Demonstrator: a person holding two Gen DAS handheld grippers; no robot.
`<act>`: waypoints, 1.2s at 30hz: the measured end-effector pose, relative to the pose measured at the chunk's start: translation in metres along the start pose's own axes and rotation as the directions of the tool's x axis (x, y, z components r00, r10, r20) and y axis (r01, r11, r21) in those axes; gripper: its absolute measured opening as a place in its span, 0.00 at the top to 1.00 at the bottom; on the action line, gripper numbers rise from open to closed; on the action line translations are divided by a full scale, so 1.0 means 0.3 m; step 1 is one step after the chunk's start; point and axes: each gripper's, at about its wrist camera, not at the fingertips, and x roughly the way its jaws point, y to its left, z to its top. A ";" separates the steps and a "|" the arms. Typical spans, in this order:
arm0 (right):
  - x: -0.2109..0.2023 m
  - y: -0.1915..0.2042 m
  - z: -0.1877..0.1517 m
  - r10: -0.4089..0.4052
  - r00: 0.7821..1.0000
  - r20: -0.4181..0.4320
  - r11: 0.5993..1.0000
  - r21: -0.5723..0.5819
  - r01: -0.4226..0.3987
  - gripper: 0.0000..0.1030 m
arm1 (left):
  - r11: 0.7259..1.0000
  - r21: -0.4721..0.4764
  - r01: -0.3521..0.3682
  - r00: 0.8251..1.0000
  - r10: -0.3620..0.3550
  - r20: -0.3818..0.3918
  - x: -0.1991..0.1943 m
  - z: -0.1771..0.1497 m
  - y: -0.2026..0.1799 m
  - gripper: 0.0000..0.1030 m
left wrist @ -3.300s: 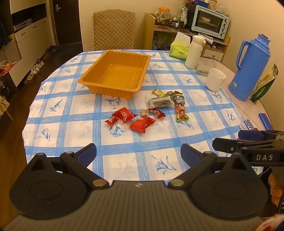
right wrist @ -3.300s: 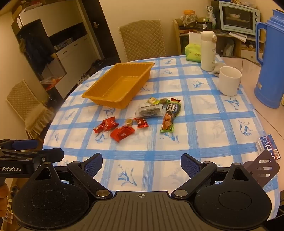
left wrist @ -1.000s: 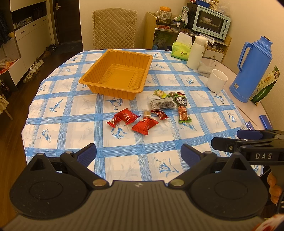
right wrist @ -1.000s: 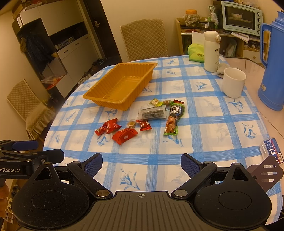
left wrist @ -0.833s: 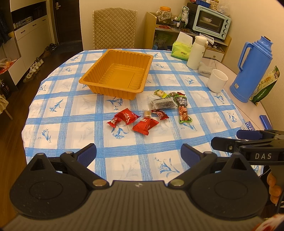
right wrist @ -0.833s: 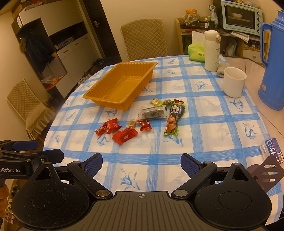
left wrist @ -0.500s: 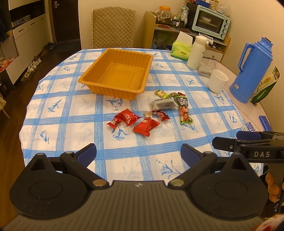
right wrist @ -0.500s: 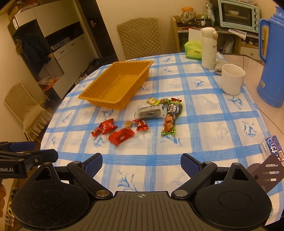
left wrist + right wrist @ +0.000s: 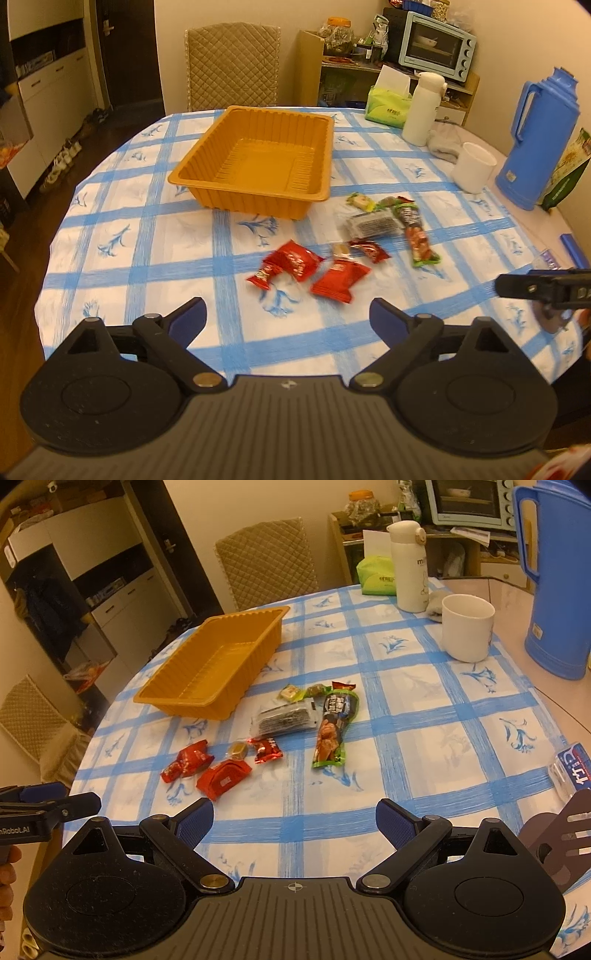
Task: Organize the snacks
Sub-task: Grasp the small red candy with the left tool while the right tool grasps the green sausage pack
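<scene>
An empty orange tray point(image 9: 258, 162) point(image 9: 218, 664) sits on the blue-checked tablecloth. In front of it lie several snack packets: red ones point(image 9: 340, 278) point(image 9: 223, 775), a small red candy point(image 9: 369, 249) point(image 9: 266, 749), a dark clear-wrapped bar point(image 9: 373, 223) point(image 9: 286, 716), a green sausage pack point(image 9: 417, 236) point(image 9: 332, 731). My left gripper point(image 9: 288, 319) hovers above the near table edge, short of the red packets; its jaws are closing with nothing between them. My right gripper point(image 9: 295, 819) stands open and empty over the near edge.
A white mug point(image 9: 467, 627), a white flask point(image 9: 408, 566), a green tissue pack point(image 9: 388, 105) and a blue thermos jug point(image 9: 535, 140) stand at the far right. A small blue-white packet point(image 9: 572, 768) lies near the right edge. A quilted chair point(image 9: 232, 70) stands behind the table.
Both grippers have moved forward and down toward the table, so the snacks look larger and nearer. The left jaws have narrowed slightly. Nothing was picked up.
</scene>
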 end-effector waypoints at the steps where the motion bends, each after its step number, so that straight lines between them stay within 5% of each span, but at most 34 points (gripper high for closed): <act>1: 0.006 -0.006 -0.001 -0.004 1.000 0.003 1.000 0.004 0.004 0.09 | 1.000 0.010 -0.001 1.000 0.000 0.003 0.018 -0.002 0.007 0.12; 12: 0.073 -0.074 0.006 -0.061 0.998 0.013 0.997 0.039 0.060 0.09 | 0.992 0.126 0.000 1.000 0.002 -0.018 0.203 0.007 0.064 0.27; 23: 0.111 -0.103 0.033 -0.109 0.994 0.020 0.991 0.076 0.107 0.09 | 0.979 0.198 0.053 0.995 -0.036 -0.089 0.393 0.040 0.105 0.59; 36: 0.145 -0.112 0.054 -0.147 0.989 0.013 0.983 0.111 0.145 0.20 | 0.952 0.276 0.134 0.982 -0.090 -0.164 0.511 0.088 0.097 0.72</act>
